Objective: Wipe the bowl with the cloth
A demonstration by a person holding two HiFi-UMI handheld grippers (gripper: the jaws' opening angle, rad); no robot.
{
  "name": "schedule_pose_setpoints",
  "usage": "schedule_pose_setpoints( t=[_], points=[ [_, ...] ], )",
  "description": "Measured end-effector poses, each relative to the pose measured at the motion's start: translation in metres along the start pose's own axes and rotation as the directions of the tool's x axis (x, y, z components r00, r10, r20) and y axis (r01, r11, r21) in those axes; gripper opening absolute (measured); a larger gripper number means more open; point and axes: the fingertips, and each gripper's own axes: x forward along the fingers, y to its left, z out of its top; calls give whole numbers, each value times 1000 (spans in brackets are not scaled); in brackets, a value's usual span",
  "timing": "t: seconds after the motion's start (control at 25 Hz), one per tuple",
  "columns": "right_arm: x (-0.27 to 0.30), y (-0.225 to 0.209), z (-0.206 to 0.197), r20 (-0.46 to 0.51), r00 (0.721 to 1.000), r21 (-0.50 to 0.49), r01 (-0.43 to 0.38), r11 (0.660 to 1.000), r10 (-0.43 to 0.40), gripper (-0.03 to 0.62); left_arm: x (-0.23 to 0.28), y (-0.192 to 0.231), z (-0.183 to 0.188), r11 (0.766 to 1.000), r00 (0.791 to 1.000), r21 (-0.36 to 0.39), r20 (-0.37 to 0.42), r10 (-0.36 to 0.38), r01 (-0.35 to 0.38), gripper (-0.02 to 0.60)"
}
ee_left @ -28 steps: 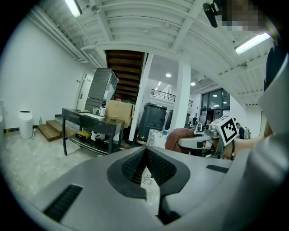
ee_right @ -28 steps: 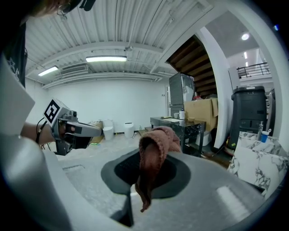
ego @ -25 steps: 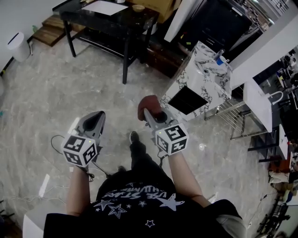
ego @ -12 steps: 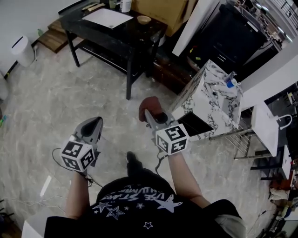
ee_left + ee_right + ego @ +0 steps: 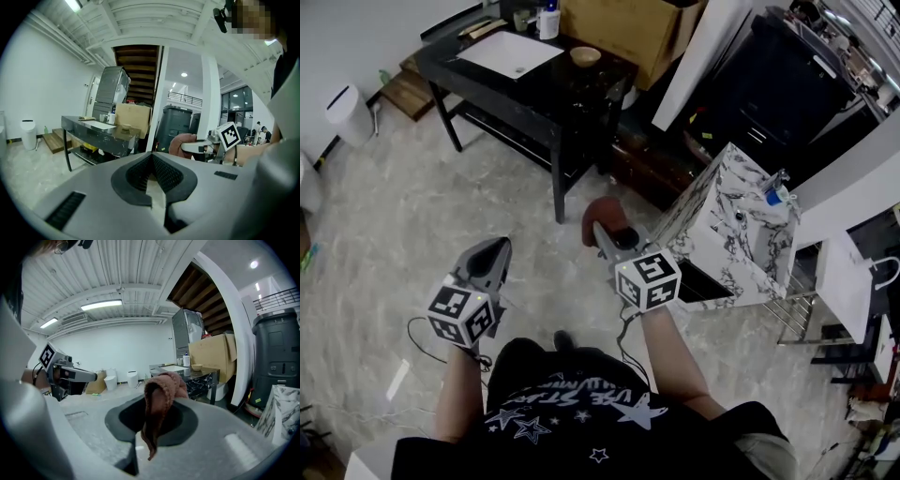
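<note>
The cloth (image 5: 160,397) was a crumpled rust-brown wad, pinched tight in the right gripper (image 5: 600,228) and drooping out front. Left gripper (image 5: 497,248) was fully closed on nothing. The black table (image 5: 553,84) and bowl (image 5: 585,56) had come closer than a second earlier.

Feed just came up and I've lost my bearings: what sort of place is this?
Likely a warehouse-style workshop or studio, not a home: bare marbled floor, a black table with a cardboard box behind it, and a wooden staircase.

Blk table (image 5: 567,89) nearer (w/ bowl (image 5: 585,56))
</note>
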Motion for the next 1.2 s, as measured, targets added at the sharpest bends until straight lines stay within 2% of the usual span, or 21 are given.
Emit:
schedule_pose_setpoints(
  t=[0.28,0.48,0.92,1.2],
  points=[
    [33,-22,5,-13,1000,20,-12,1000,12,48,27,30,12,1000,1000,-21,-6,20,-20,8],
    [65,-44,10,-22,1000,25,16,1000,-15,47,64,66,26,1000,1000,-27,0,6,-6,8],
    [165,-116,41,-51,989,55,140,989,-137,48,172,161,68,992,993,-51,-36,-114,112,8],
    [226,-152,62,-67,977,87,208,974,-203,48,225,214,99,985,985,-53,-53,-165,162,8]
  ],
)
